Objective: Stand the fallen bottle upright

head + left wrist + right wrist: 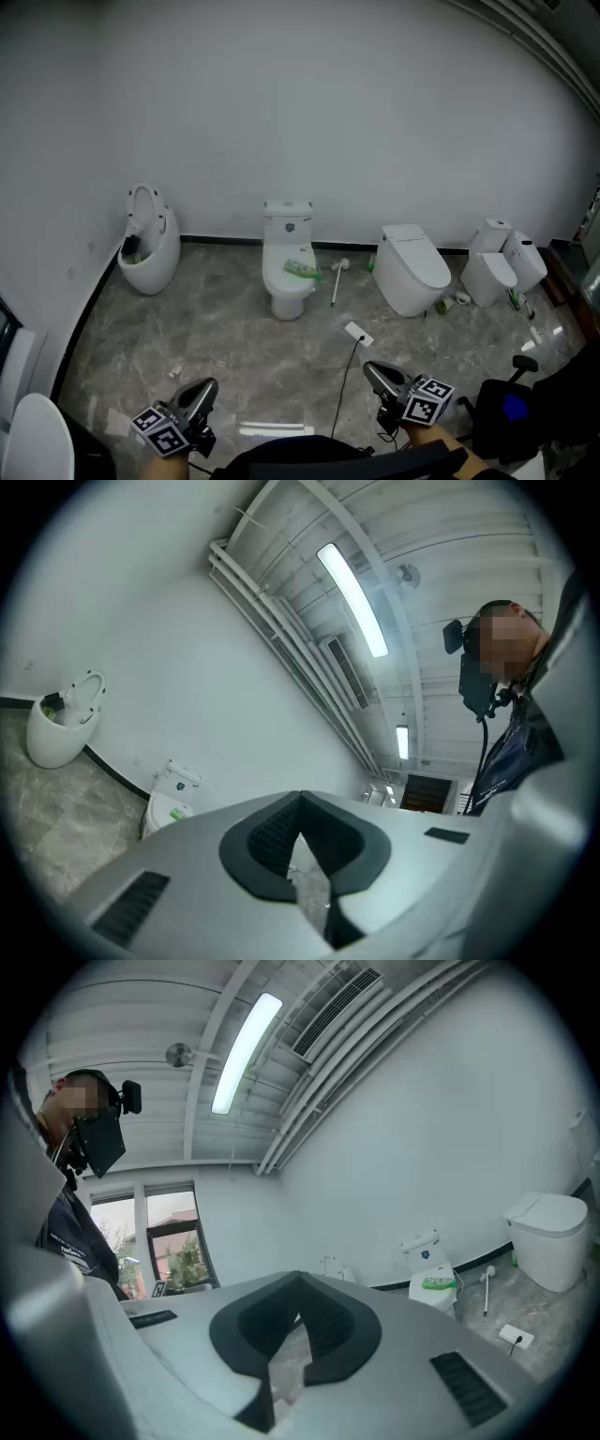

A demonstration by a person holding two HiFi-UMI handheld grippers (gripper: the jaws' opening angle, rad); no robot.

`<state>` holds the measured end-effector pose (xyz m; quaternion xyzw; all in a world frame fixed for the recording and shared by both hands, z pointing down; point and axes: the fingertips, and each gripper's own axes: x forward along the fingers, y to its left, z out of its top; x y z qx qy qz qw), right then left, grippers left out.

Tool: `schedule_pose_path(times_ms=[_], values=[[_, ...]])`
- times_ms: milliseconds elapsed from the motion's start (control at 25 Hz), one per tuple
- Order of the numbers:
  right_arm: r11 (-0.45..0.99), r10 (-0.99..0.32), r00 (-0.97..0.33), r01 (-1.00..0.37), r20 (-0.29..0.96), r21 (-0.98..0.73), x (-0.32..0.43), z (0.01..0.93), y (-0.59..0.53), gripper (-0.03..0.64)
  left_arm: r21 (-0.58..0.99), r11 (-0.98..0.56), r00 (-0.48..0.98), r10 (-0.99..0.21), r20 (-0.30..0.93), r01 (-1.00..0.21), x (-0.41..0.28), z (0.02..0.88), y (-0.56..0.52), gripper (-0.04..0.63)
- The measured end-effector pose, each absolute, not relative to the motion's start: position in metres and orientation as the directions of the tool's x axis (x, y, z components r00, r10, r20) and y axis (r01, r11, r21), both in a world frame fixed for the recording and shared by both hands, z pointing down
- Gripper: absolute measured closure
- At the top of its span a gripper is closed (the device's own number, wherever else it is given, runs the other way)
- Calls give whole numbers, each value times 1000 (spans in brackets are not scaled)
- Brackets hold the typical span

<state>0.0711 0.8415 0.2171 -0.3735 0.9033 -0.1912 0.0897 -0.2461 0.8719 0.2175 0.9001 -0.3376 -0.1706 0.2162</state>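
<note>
Along the back wall: a row of white toilets stands on a grey marbled floor (216,319), seen in the head view from an egg-shaped toilet (148,248) with its lid raised at the left of the frame to a pair of small toilets (502,267) at the right.
Bottle: a green bottle (302,270) lies on its side on the closed seat of the middle toilet (281,291), just below the cistern and centre frame; the right gripper view shows it too, at centre right (437,1282).
Beside the toilet: a white-handled brush (336,281) lies on the floor just right of the middle toilet, between it and a rounded toilet (412,267).
Floor, lower centre: a white socket block (358,333) trails a black cable (342,394) toward the bottom edge.
Left gripper (204,388): low at the bottom left, well apart from the bottle; its own view shows the dark pads meeting at the tips, with nothing between them (300,801).
Right gripper (373,372): low at the bottom right, well apart from the bottle, jaws together and empty (300,1281).
Marker cubes: one rides on each gripper, left (161,431) and right (428,398).
Lower right corner: a black office chair (506,408) stands near the right gripper.
</note>
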Motion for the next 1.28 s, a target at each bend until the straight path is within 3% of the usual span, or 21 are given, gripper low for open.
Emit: schedule_pose_path(times_ms=[360,680,1040,1280], values=[[640,-718,-696,-656,-8,-401,-37,214,829,598,519,-677,723,-674,-153,-522,-355,228,860,574],[638,-708,-705,-655,25,-405,-98,230,807,598,532,-673,735,-665,-134,-513,-409,247,826,574],[665,-675,-738,-618,16,-419,-73,244,728,598,532,-650,713,-691,-118,-543,-378,255,772,574],[705,-624,-782,-557,-10,-438,-9,240,645,598,526,-605,662,-743,-103,-598,-308,239,715,574]])
